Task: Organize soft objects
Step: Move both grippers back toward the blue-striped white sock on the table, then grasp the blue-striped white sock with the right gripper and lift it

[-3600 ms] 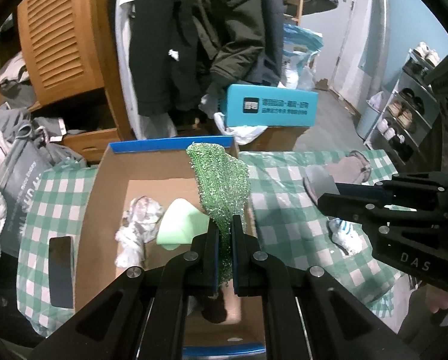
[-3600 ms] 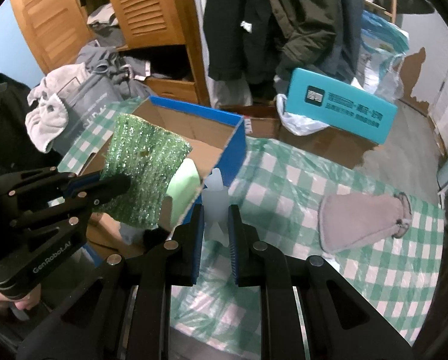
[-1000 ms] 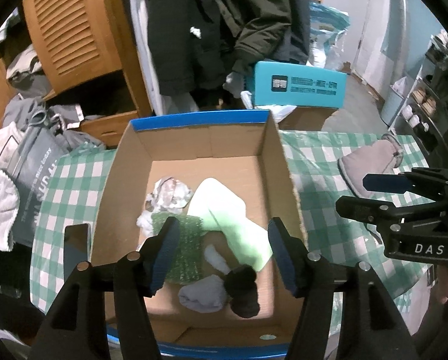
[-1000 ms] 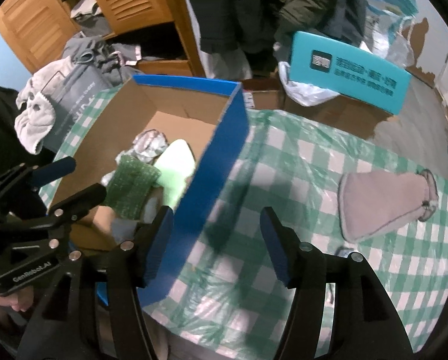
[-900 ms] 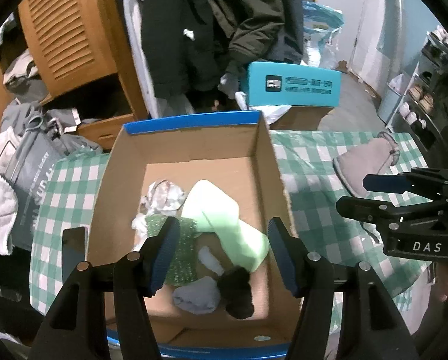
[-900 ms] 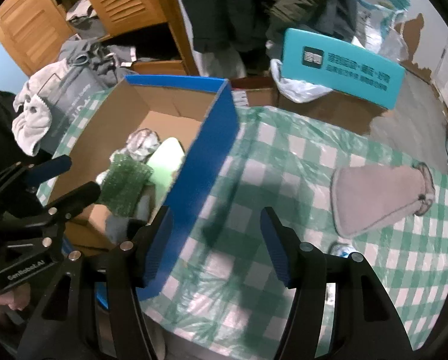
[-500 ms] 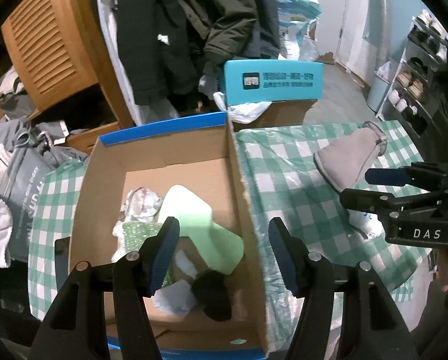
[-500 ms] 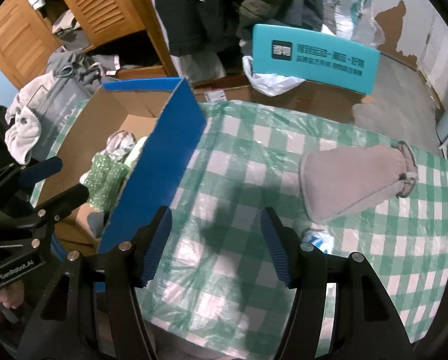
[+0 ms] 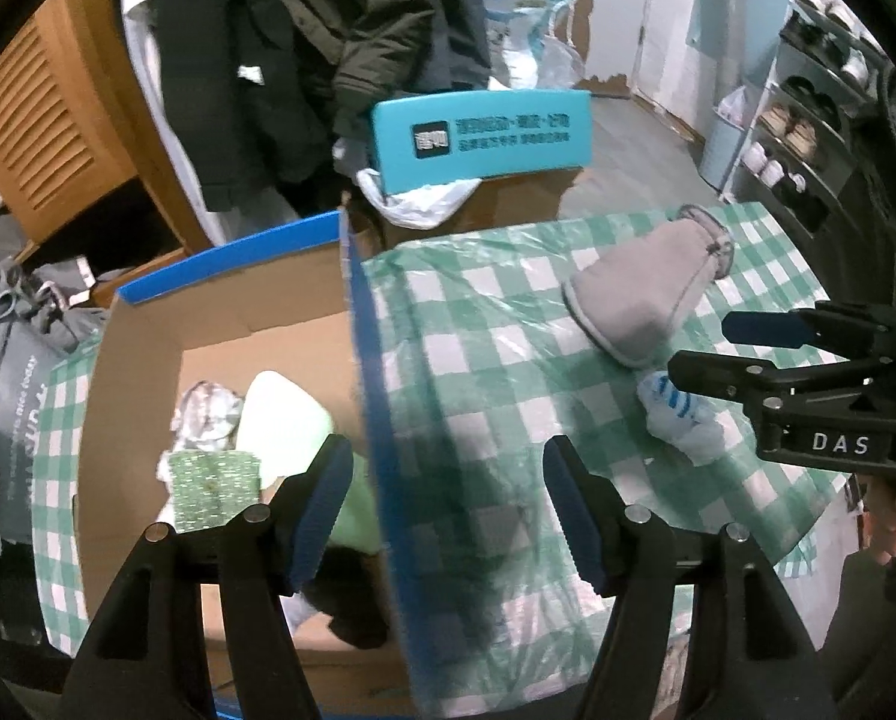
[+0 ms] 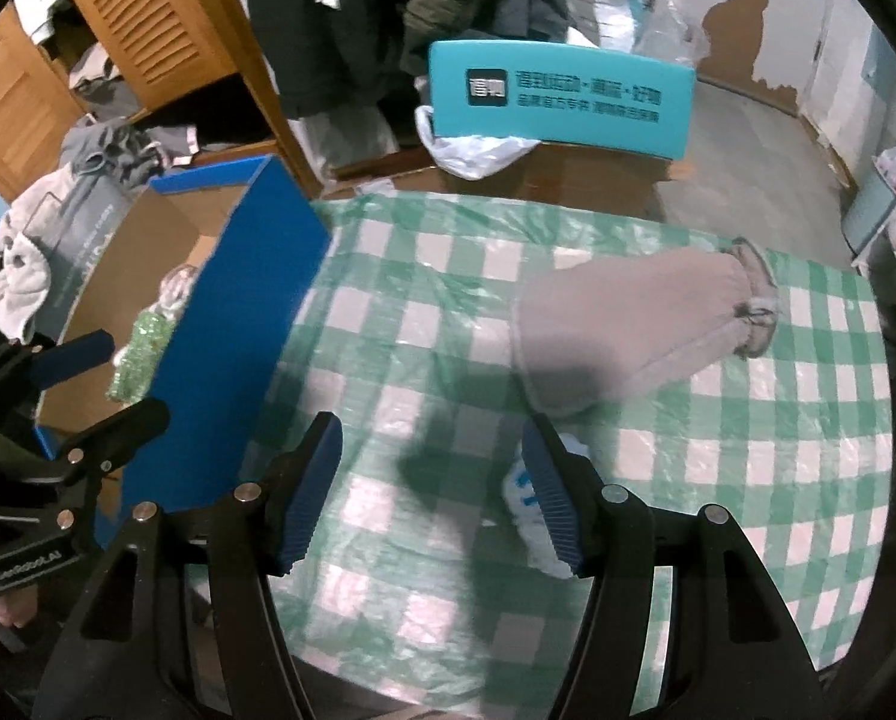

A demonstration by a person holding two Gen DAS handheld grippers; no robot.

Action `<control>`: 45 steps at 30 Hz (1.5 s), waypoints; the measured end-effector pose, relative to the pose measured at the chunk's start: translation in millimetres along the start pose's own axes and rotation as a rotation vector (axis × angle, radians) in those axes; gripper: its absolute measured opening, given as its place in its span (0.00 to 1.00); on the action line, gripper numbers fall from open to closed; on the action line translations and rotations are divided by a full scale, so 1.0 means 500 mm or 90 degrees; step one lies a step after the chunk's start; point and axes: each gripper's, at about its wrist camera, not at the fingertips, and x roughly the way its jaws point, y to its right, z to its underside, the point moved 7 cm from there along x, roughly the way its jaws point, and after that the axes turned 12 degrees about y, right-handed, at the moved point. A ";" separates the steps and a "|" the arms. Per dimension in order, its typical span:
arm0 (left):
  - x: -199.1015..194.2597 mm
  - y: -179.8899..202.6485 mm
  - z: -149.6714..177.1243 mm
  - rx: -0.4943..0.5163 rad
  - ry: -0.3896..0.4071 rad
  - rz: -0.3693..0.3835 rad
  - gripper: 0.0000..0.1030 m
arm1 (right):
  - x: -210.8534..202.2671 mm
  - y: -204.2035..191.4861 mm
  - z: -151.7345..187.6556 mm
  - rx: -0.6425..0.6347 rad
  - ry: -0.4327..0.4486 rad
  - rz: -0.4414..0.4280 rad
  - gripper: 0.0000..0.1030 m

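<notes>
Both the left tool (image 9: 448,504) and right tool (image 10: 432,489) gape wide and empty, the grey slipper (image 10: 634,330) at one o'clock of the right tool on the bench (image 10: 808,468).

Pretty cluttered room – a wooden wardrobe (image 10: 147,30) with louvred doors at the back left, dark coats (image 9: 339,42) hanging beside it, clothes piled below. The table (image 10: 748,480) wears a green-and-white checked cloth under clear plastic. Grey floor (image 10: 748,144), pale blue walls (image 10: 868,78), and a shoe rack (image 9: 808,138) on the right – dim light overall.
</notes>
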 end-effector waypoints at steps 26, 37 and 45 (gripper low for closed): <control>0.109 0.104 0.039 0.038 -0.067 0.029 0.67 | 0.119 0.110 0.118 0.026 -0.109 0.033 0.60; 0.146 0.118 0.058 0.048 -0.091 0.034 0.67 | 0.161 0.118 0.147 0.006 -0.127 0.037 0.60; 0.156 0.127 0.060 0.051 -0.095 0.038 0.67 | 0.175 0.127 0.164 -0.013 -0.140 0.037 0.42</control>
